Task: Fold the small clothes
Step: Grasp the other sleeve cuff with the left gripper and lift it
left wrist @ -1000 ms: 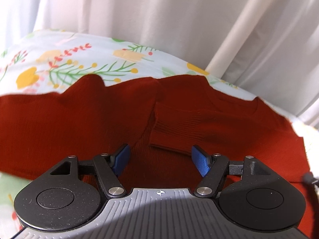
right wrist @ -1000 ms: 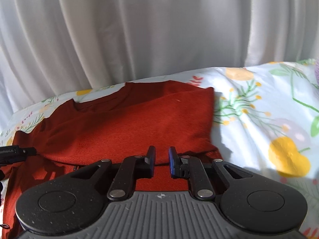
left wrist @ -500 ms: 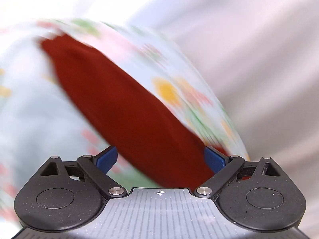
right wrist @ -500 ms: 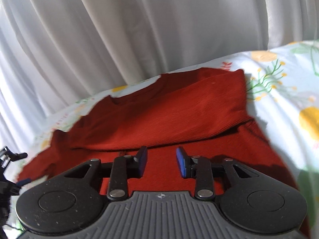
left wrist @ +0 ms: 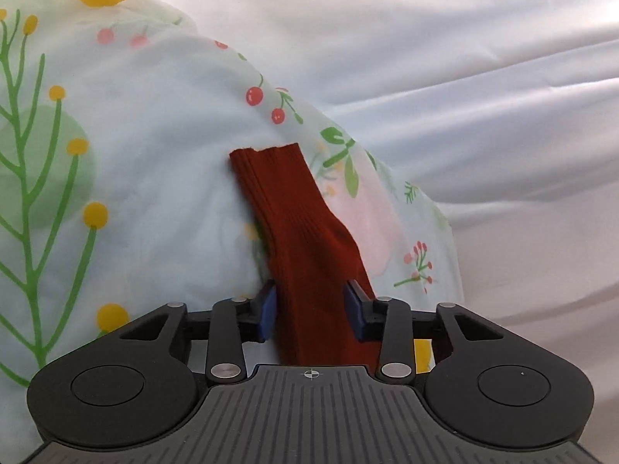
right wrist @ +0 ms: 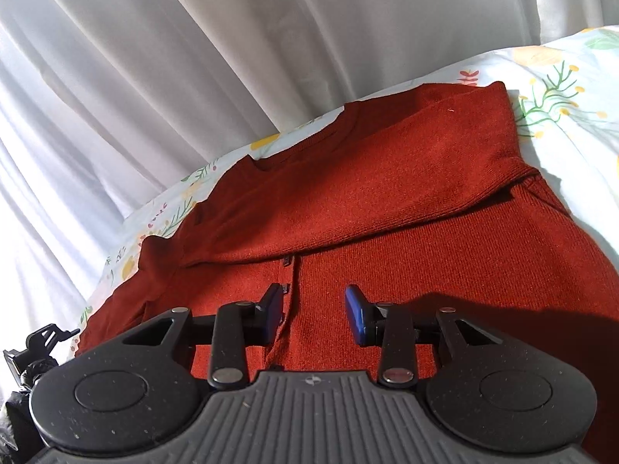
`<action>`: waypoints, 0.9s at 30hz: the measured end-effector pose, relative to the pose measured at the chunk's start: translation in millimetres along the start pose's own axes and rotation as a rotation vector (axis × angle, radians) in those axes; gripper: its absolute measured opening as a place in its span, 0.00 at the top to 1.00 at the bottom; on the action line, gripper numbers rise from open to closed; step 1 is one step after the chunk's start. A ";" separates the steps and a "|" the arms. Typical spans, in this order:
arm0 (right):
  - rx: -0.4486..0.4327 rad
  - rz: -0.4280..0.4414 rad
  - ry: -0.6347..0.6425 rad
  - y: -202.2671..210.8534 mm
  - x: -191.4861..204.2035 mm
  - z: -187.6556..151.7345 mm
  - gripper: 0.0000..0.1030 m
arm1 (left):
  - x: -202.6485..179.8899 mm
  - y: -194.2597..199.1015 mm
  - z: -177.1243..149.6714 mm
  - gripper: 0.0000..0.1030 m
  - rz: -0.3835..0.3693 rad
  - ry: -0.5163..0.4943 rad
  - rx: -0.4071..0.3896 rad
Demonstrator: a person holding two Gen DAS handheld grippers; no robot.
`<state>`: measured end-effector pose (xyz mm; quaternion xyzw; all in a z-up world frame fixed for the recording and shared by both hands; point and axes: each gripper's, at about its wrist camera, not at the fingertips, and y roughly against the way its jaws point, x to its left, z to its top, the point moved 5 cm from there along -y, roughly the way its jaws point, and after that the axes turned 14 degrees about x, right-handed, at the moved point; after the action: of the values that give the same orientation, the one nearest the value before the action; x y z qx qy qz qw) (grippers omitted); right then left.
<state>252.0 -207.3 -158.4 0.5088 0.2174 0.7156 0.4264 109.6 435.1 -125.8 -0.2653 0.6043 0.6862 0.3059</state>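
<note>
A rust-red knit sweater (right wrist: 387,208) lies on a floral bedsheet (right wrist: 561,89), its right sleeve folded across the chest. In the left wrist view its other sleeve (left wrist: 301,224) stretches away over the sheet, ribbed cuff at the far end. My left gripper (left wrist: 309,309) straddles this sleeve, blue pads on either side, jaws open with small gaps showing. My right gripper (right wrist: 313,309) hovers open over the lower front of the sweater, near the zip line (right wrist: 288,266). It holds nothing.
White curtains (right wrist: 232,58) hang behind the bed. The floral sheet (left wrist: 116,154) bulges to the left of the sleeve, and white fabric (left wrist: 483,96) lies to the right. The left gripper's black frame (right wrist: 35,348) shows at the far left of the right wrist view.
My left gripper swung from the sweater's body out to the left sleeve and narrowed around it. My right gripper opened wider and moved forward over the sweater's front.
</note>
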 end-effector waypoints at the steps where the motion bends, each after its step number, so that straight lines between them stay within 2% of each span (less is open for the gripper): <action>1: -0.001 0.002 0.003 -0.4 1.3 1.0 0.67 | 2.7 -2.5 3.1 0.79 0.008 0.014 0.002; 3: -0.001 0.003 0.003 -1.0 3.6 1.8 0.66 | 7.1 -6.4 7.6 0.89 0.015 0.038 0.009; 4: -0.001 0.006 0.002 -1.5 4.2 2.5 0.66 | 9.3 -7.5 9.0 0.91 0.009 0.049 0.013; 9: -0.001 0.009 -0.003 -0.9 5.2 1.5 0.66 | 14.1 -6.6 10.0 0.92 -0.015 0.064 0.024; 12: -0.010 0.010 -0.009 2.1 3.4 2.0 0.66 | -10.7 -0.4 0.9 0.92 -0.042 -0.083 0.003; 15: -0.024 0.014 -0.016 5.5 1.0 2.8 0.66 | -59.3 11.8 -24.4 0.92 -0.105 -0.288 0.000; 18: -0.036 0.021 -0.012 7.9 0.8 3.3 0.66 | -123.6 22.2 -81.7 0.92 -0.217 -0.530 0.067; 21: -0.048 0.036 -0.013 10.1 0.5 4.0 0.66 | -183.1 31.8 -174.3 0.92 -0.345 -0.824 0.169; 23: -0.053 0.043 -0.016 11.4 0.6 5.6 0.66 | -205.8 30.2 -242.0 0.91 -0.397 -1.006 0.245; 25: -0.058 0.051 -0.016 13.1 -0.3 7.1 0.66 | -212.3 17.7 -302.6 0.88 -0.383 -1.166 0.288; 26: -0.059 0.054 -0.016 13.5 -0.9 8.1 0.67 | -210.2 6.2 -328.4 0.84 -0.339 -1.228 0.314; 27: -0.058 0.059 -0.019 13.0 -2.4 9.2 0.66 | -204.9 -7.0 -349.4 0.75 -0.277 -1.263 0.358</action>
<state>255.6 -217.4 -146.4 0.5090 0.1777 0.7290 0.4217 250.5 68.9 -25.2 0.1668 0.3740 0.5532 0.7254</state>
